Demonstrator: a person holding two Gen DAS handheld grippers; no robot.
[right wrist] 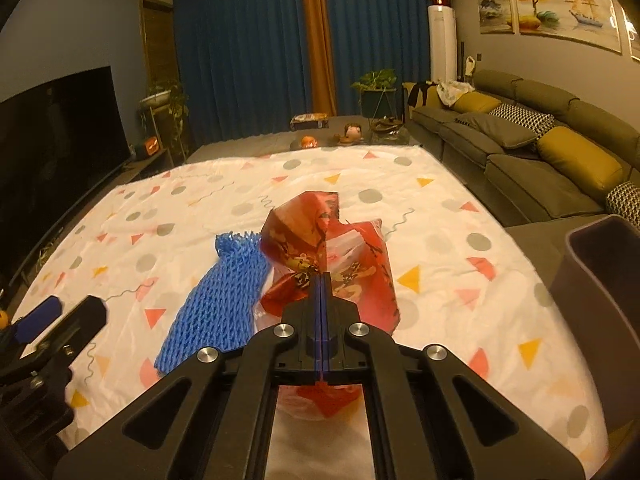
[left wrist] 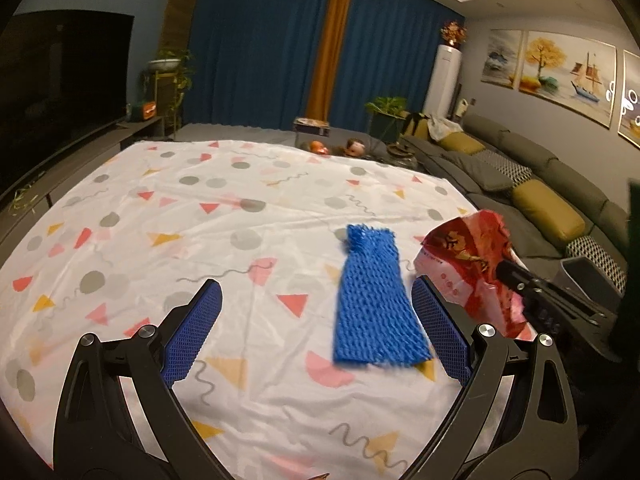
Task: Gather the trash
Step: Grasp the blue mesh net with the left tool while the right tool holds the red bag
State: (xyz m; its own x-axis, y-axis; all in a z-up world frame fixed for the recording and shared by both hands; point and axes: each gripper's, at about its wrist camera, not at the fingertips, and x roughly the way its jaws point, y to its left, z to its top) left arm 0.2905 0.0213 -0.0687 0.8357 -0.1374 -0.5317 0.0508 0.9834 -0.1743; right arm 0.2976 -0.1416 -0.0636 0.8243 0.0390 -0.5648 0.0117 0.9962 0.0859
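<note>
Step in hand: 1st piece of trash picked up, not yet binned. Right gripper (right wrist: 322,280) has its pads pressed together on a crumpled red wrapper (right wrist: 328,248), which hangs around the pads over the counter; whether it is fully clear of the cloth cannot be told. Left gripper (left wrist: 316,320) is spread wide and carries nothing; it sits low over the cloth with the blue foam net (left wrist: 376,300) between its pads, nearer the right-hand one, not touching as far as can be seen. The net lies flat on the cloth, just beside the wrapper on its left. A grey bin (right wrist: 600,280) stands off the counter's right edge, beside the sofa (right wrist: 520,140). Judgement: next move calls for carrying the wrapper right, over the bin's mouth, then parting the pads; the left gripper would need to drop and close on the net, which is thin and soft, so a low pinch is likely required. Surface: white cloth (left wrist: 160,220) with triangles, dots and squiggles, slightly wrinkled. Room: dim living room, blue curtains (left wrist: 260,52), dark TV (left wrist: 60,88) on the left, 3 paintings on the right wall.
</note>
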